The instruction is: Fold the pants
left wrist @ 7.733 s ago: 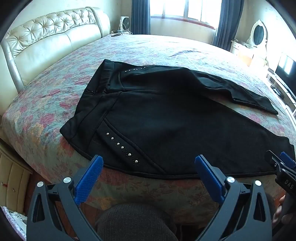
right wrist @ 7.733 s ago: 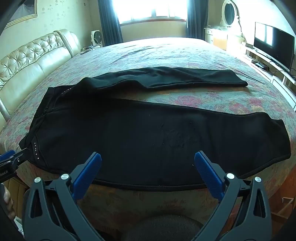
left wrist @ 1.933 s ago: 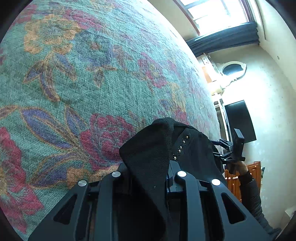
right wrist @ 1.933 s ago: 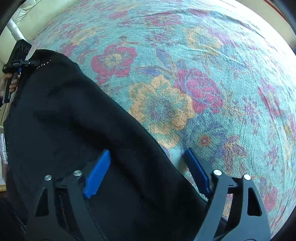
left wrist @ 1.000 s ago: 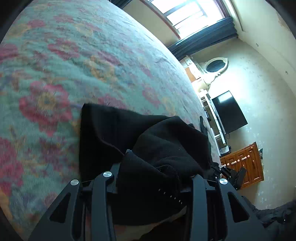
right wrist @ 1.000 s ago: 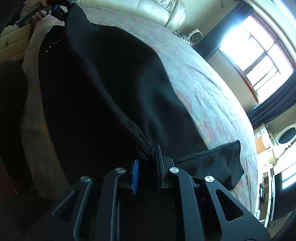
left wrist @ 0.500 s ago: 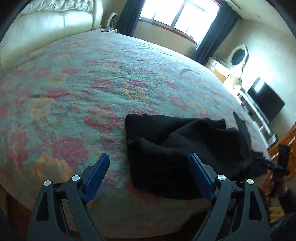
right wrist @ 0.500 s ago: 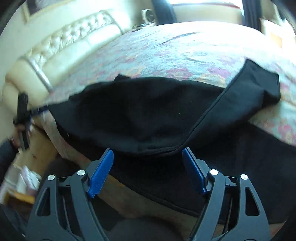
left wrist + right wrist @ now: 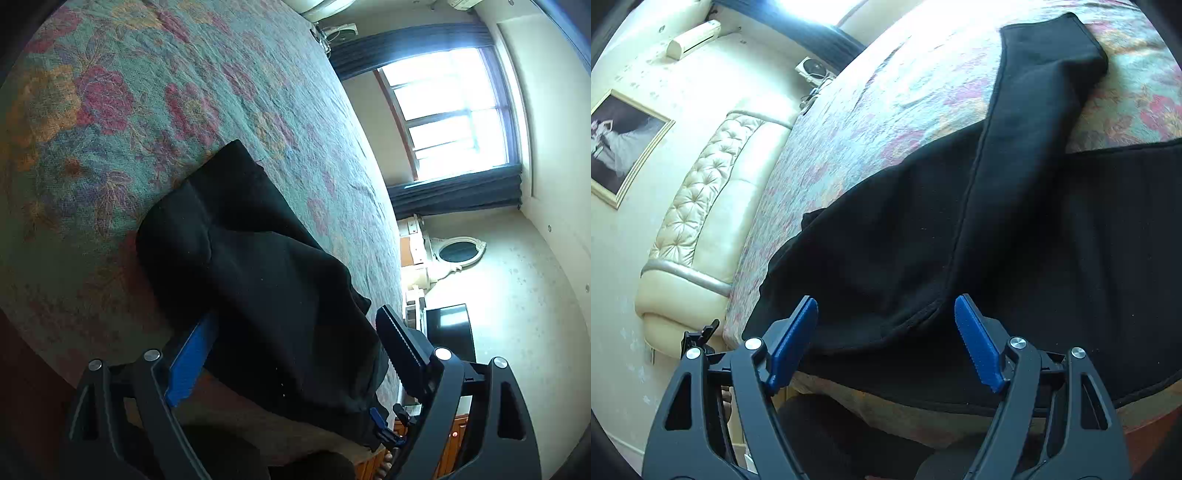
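The black pants (image 9: 266,280) lie on the floral bedspread (image 9: 155,96) near the bed's front edge, with the waist part folded over in a loose heap. My left gripper (image 9: 291,354) is open, its blue pads on either side of the near edge of the heap without clamping it. In the right wrist view the pants (image 9: 960,229) spread across the bed, one leg folded back toward the far right. My right gripper (image 9: 886,339) is open just in front of the folded seam edge, holding nothing.
A cream tufted headboard (image 9: 698,206) stands at the left. A window with dark curtains (image 9: 454,110), an oval mirror (image 9: 458,253) and a TV (image 9: 450,332) are beyond the bed. The other gripper shows at the bed's edge (image 9: 700,338).
Both grippers held the pants shut a second ago, then let go. Both are open now and have tilted and come closer to the folded cloth.
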Demonstrator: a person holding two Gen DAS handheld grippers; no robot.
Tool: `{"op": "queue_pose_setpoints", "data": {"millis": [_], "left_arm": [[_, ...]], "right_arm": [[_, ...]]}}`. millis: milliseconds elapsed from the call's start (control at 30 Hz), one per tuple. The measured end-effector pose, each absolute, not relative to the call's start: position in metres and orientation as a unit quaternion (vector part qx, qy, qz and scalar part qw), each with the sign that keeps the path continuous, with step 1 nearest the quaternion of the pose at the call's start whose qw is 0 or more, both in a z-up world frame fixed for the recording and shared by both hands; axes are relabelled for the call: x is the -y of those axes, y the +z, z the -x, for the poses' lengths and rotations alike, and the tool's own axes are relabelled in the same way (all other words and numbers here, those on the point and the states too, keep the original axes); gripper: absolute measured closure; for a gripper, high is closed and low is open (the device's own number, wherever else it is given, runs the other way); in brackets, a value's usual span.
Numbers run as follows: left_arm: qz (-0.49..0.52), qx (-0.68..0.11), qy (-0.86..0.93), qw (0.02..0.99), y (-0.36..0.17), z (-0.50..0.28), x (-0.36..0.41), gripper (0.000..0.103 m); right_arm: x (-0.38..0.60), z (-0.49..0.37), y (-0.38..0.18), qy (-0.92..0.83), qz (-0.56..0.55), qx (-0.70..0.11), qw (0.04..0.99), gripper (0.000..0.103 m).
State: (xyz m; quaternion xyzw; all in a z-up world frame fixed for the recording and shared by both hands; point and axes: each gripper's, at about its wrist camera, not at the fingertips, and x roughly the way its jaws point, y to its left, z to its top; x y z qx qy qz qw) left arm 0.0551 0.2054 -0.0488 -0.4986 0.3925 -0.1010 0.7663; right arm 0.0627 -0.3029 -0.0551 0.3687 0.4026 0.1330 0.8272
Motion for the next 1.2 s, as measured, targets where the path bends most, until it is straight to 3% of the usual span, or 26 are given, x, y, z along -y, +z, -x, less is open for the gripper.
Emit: {"op": "queue_pose_setpoints", "data": {"millis": [233,367,533,700,767,833,1000,1200], "left_arm": [[0.503,-0.403,-0.05,0.763,-0.063,-0.07,-0.206,0.017],[0.494,-0.406,-0.05,0.768,-0.069,-0.073,-0.199,0.017],[0.49,-0.417,-0.059,0.763,-0.07,-0.067,-0.19,0.017],[0.489,-0.418,-0.06,0.764,-0.07,-0.072,-0.19,0.017],[0.49,-0.42,-0.06,0.761,-0.071,-0.073,-0.191,0.017],[0.491,-0.421,-0.062,0.76,-0.071,-0.075,-0.191,0.017],[0.495,-0.408,-0.072,0.764,-0.069,-0.079,-0.188,0.017],[0.485,-0.409,-0.088,0.768,-0.07,-0.076,-0.182,0.017]], "right_arm": [[0.322,-0.074,-0.077,0.082,-0.424,-0.403,0.807,0.026],[0.32,-0.083,-0.07,0.036,-0.387,-0.397,0.832,0.028],[0.293,-0.106,-0.056,-0.019,-0.261,-0.407,0.875,0.049],[0.269,-0.128,-0.069,-0.057,-0.161,-0.441,0.881,0.053],[0.266,-0.13,-0.074,-0.068,-0.146,-0.445,0.881,0.064],[0.272,-0.124,-0.073,-0.068,-0.153,-0.435,0.884,0.089],[0.318,-0.096,-0.066,-0.044,-0.279,-0.398,0.873,0.094],[0.344,-0.032,-0.048,-0.04,-0.333,-0.337,0.88,0.095]]}}
